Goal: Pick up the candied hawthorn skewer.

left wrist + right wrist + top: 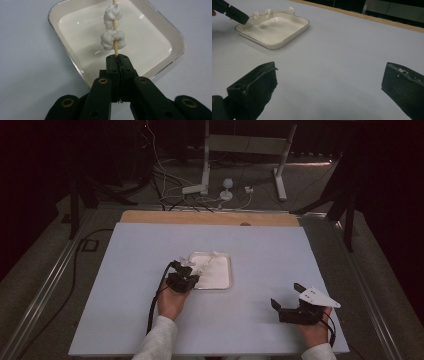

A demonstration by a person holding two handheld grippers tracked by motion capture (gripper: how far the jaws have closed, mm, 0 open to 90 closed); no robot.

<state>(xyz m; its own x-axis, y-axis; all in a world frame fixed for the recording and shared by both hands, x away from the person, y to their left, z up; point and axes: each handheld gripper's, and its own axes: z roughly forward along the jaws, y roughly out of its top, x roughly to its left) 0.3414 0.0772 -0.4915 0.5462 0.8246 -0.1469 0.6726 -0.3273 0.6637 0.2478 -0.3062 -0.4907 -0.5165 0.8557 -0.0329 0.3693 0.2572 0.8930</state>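
The left gripper (119, 61) had its jaws clamped on a skewer (115, 37) of marshmallows (113, 40) above the tray (172, 37); the skewer's tip was cut off. The right gripper (329, 82) stood wide open.

Both your grippers are black. The left gripper (119, 60) has flat-fronted jaw blocks with small screw holes, carried on rounded link arms with brass-ringed pivots, and a thin black wire runs down the seam between the blocks. A black cable (156, 304) trails from it along your forearm. Your sleeves (159, 339) are light grey and knitted-looking. The right gripper (286, 296) carries a pale grey three-cornered plate (316, 297) on top with small dark holes. Its jaw pads (405, 87) are chunky, with white specks on one.
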